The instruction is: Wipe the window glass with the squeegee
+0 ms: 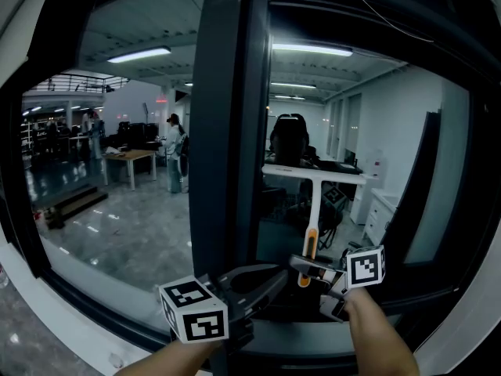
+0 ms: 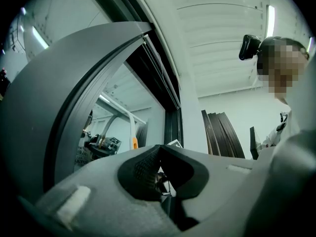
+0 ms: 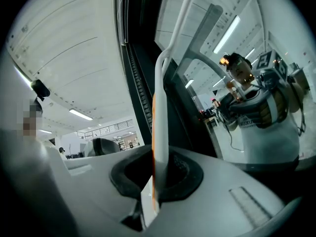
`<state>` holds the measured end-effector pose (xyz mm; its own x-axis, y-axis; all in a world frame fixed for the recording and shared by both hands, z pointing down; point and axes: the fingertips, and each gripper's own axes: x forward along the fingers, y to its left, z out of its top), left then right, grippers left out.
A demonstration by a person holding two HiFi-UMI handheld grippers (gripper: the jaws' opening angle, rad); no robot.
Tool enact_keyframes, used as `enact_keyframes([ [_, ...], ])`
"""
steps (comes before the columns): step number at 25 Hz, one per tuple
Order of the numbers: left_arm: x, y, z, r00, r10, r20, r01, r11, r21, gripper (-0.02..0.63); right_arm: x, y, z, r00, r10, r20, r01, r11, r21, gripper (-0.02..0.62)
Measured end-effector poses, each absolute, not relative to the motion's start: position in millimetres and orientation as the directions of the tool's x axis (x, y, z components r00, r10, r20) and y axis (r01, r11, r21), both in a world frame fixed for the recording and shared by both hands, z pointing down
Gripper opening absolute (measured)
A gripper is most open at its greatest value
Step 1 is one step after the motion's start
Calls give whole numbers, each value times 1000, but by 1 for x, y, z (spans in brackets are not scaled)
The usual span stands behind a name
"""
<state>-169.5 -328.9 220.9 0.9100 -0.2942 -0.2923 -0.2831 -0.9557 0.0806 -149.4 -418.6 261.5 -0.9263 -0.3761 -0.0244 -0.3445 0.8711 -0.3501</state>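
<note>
Squeegee (image 1: 312,210) handle sits clamped between the jaws of our right gripper (image 1: 309,266). In the right gripper view the pads are closed on the white shaft with its orange strip (image 3: 160,107), gripped low on the handle. The shaft runs upright from the jaws to the crossbar blade, which lies level across the lower half of the right window pane (image 1: 376,131), just beside the dark centre mullion (image 1: 223,131). The blade looks pressed to the glass, though we cannot be sure of contact along its whole length.

Our left gripper (image 1: 274,279) hovers low by the foot of the mullion, close to the bottom rail of the frame. Its jaws are together with nothing between them (image 2: 158,154).

To wipe well, we judge the grip should stay firm so the shaft cannot twist. The blade should be held level with even pressure at both ends and drawn in one steady pass toward the bottom rail, clear of the left gripper.

We see no bucket or other container in these views.
</note>
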Motion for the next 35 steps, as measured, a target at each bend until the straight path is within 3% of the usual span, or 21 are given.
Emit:
enact_keyframes([
  [35, -181, -332, 336, 912, -367, -185, -320, -916, 242, -3, -146, -376, 442, -927, -371, 56, -330, 734, -594, 23],
])
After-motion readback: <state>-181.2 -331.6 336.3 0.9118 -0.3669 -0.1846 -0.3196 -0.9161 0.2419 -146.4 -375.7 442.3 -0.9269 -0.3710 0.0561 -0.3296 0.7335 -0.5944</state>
